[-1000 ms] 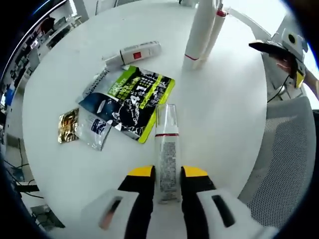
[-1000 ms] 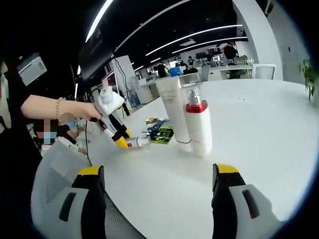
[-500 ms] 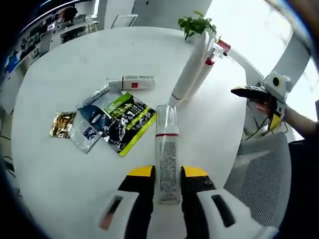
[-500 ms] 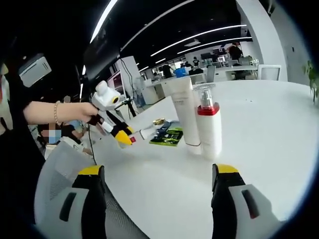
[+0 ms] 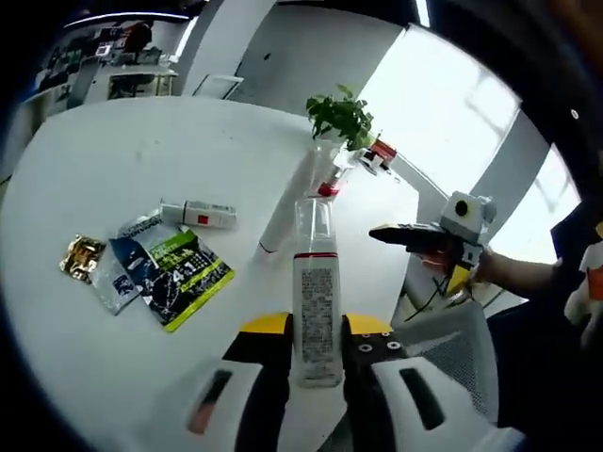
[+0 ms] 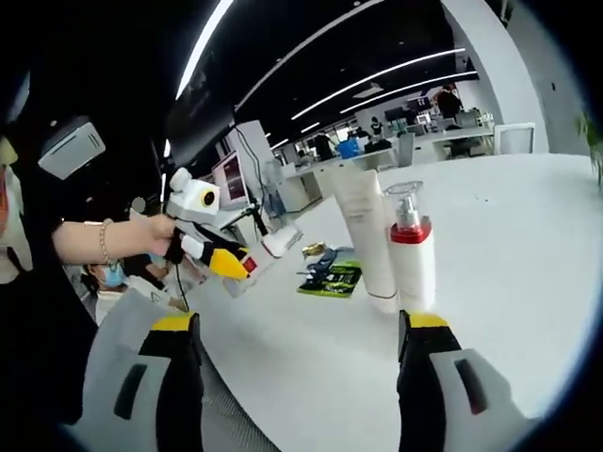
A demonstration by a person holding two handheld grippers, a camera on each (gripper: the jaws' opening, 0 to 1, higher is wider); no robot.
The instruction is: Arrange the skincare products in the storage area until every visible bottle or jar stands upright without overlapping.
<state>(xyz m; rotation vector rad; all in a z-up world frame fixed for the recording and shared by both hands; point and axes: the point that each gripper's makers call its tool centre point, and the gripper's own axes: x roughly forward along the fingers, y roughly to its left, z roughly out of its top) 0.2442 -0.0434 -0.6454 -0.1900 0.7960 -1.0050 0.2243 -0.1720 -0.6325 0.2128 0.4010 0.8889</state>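
Observation:
My left gripper (image 5: 317, 326) is shut on a clear-capped bottle with a red band (image 5: 316, 282), held in the air above the white table (image 5: 141, 151). In the right gripper view the left gripper (image 6: 224, 261) carries that bottle (image 6: 275, 248) tilted, off the table. A tall white tube (image 6: 363, 235) and a pump bottle with a red collar (image 6: 413, 256) stand upright side by side. A small tube with a red label (image 5: 198, 214) lies flat. My right gripper (image 6: 300, 326) is open with nothing between its jaws, and it hovers at the table's edge (image 5: 422, 235).
Flat sachets lie left of the tubes: a green-black one (image 5: 181, 275), a silver one (image 5: 115, 282), a gold one (image 5: 80, 254). A potted plant (image 5: 341, 115) stands at the far side. A mesh chair (image 5: 443, 344) is beside the table. A person's hand (image 6: 141, 235) holds the left gripper.
The left gripper has lifted the bottle off the table and tipped upward, so the table now looks farther away. The right gripper stays open and has barely shifted.

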